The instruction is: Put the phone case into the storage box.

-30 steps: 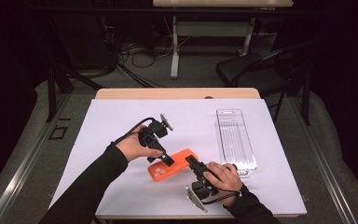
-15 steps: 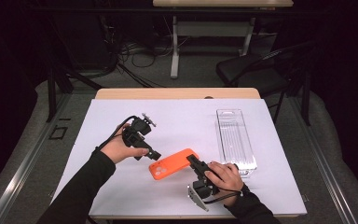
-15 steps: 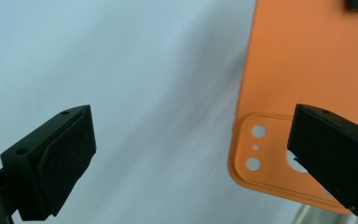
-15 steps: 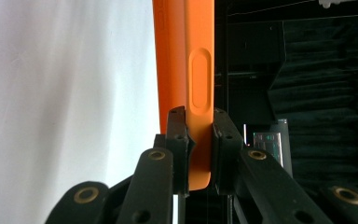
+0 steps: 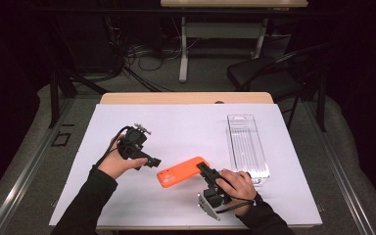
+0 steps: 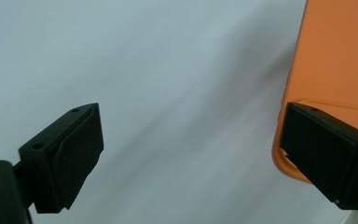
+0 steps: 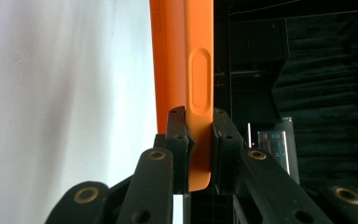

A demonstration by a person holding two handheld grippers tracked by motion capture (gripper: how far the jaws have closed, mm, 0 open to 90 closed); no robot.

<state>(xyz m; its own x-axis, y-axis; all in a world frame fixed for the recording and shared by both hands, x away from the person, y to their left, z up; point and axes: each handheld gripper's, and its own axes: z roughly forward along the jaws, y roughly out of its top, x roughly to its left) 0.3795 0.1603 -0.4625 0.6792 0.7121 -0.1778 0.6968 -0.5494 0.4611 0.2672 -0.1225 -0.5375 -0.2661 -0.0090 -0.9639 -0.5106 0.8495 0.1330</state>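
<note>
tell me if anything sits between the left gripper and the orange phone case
Nothing visible does. The left gripper stands open just left of the orange phone case, with only bare white table cover between them. The right gripper grips the case's other end.

A wooden table [image 5: 186, 98] is sitting at frame center in the high view, its bare wood showing as a strip along the upper edge. A white sheet [image 5: 186, 132] is lying on it, covering nearly the whole top. A clear plastic tray [image 5: 246, 147] is lying directly on the sheet at center right, long side running up the frame. An orange phone case [image 5: 183, 171] is sitting just below center, left of the tray and apart from it, one end tilting off the sheet.
</note>
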